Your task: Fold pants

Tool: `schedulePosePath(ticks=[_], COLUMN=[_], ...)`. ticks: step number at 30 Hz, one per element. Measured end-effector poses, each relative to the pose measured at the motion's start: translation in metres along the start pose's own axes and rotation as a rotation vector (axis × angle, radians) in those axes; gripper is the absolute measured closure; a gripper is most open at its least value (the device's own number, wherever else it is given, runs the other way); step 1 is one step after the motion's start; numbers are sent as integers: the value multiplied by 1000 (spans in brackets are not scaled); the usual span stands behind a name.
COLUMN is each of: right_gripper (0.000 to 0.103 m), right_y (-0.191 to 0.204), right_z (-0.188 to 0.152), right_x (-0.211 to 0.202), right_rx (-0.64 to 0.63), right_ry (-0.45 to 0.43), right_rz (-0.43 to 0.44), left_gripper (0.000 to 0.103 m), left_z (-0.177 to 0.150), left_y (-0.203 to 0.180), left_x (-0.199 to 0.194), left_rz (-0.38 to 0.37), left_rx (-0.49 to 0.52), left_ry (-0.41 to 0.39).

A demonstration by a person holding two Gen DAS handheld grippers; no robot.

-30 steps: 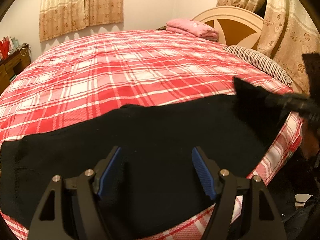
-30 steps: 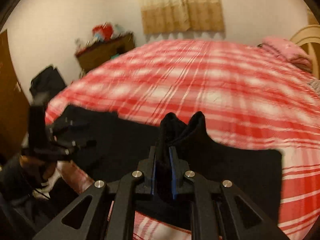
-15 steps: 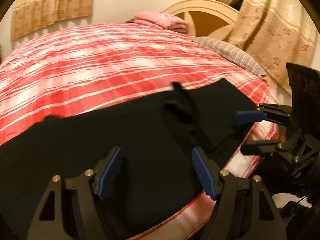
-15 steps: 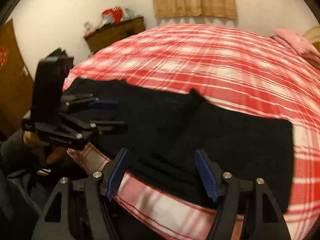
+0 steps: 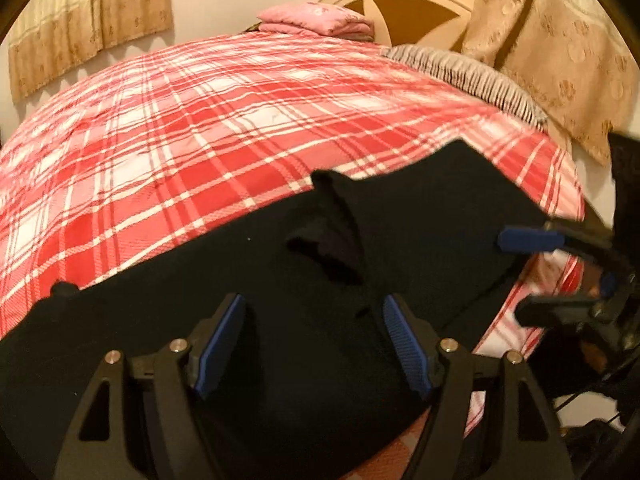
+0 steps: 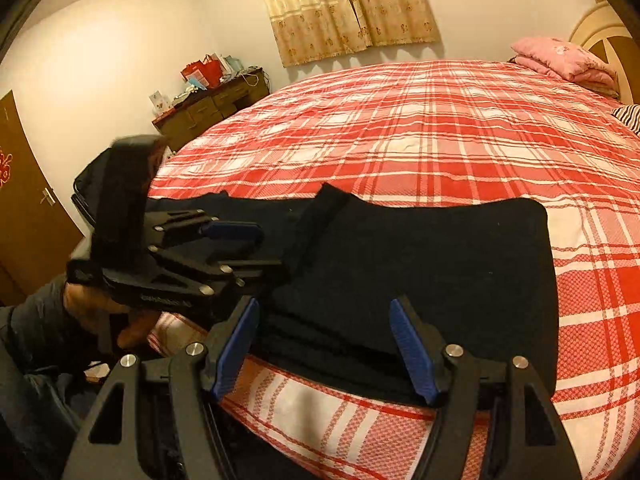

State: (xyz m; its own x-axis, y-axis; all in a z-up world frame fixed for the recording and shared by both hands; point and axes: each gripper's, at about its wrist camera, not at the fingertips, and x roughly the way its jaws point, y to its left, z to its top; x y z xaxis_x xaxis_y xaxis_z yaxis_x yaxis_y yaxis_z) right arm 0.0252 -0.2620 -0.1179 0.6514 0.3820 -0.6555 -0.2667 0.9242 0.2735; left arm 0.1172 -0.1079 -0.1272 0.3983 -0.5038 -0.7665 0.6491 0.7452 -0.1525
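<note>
Black pants [image 5: 420, 220] lie along the near edge of the bed, with one end folded back over the rest; they also show in the right wrist view [image 6: 432, 256]. A raised crease [image 5: 332, 204] marks the fold. My left gripper [image 5: 314, 344] is open and empty just above the pants. My right gripper [image 6: 326, 344] is open and empty over the folded part at the bed's edge. Each gripper shows in the other's view: the right gripper [image 5: 532, 276] at the right edge of the left wrist view, the left gripper [image 6: 240, 252] at the left of the right wrist view.
The bed has a red plaid cover [image 6: 420, 128]. A folded pink blanket [image 5: 316, 20] and a striped pillow [image 5: 468, 72] lie by the headboard [image 5: 404, 0]. A wooden dresser [image 6: 212, 108] with clutter stands by the far wall. A brown door [image 6: 24, 208] is at the left.
One second ago my right gripper was shut on the pant end and carrying it over. It has let go and opened, and the fabric now lies folded. My left gripper stayed open.
</note>
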Motion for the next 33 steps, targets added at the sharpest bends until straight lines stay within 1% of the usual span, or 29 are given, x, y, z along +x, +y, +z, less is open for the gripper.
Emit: schedulePosePath(ticks=[2,4,5,6,7,8,9,10,11,13,15,17,20,22,24,28,30,32,33], right_gripper=[34,34,34,34,34,34,34,34,34,34,34,34,34,34,34,34,34,34,34], right_y=[-2,-3,-4,-5,-6,-7,-9,-12,-16,-23,-31,-37,-46,-50,-50,-36,-26,-25,-28], right_z=[-1,0,-1,0,1,2,3,3,4,3,3,3,5,6,6,6,7,4,2], right_x=[4,5,3,0,-4,-8,-12,-16,-20,-26,-34,-44,-55,-57,-54,-43,-33,-17,-11], right_rx=[16,21,21,22,24,27,32,40,53,82,110,134,175,189,191,134,99,99,108], right_ry=[5,-5,-17,-31,-52,-78,-101,-123,-145,-179,-214,-262,-316,-322,-314,-253,-201,-118,-98], right_rz=[3,-12,-15,-18,-20,-24,-30,-37,-39,-40,-41,-53,-64,-63,-52,1,22,-6,-8], left_gripper=[29,29,29,31,43,57,64,79,87,88,88,88,88,88,88,88,87,85,83], left_z=[5,11,12,13,13,13,13,14,16,16,16,18,16,13,8,-3,-6,-9,-9], left_y=[6,5,3,1,1,1,-1,-3,-4,-4,-5,-1,12,21,27,29,29,33,33], left_x=[-3,-1,4,11,18,22,23,23,22,15,4,-6,-24,-28,-26,-7,0,-1,-2], left_rz=[-82,-155,-172,-174,-173,-181,-183,-183,-192,-210,-211,-229,-219,-207,-185,-96,-82,-80,-71], left_rx=[-65,-107,-116,-127,-146,-158,-156,-146,-148,-160,-151,-162,-182,-196,-202,-188,-193,-201,-195], left_ry=[-16,-18,-4,25,51,58,55,53,49,24,-4,-16,-34,-29,-13,38,44,48,45])
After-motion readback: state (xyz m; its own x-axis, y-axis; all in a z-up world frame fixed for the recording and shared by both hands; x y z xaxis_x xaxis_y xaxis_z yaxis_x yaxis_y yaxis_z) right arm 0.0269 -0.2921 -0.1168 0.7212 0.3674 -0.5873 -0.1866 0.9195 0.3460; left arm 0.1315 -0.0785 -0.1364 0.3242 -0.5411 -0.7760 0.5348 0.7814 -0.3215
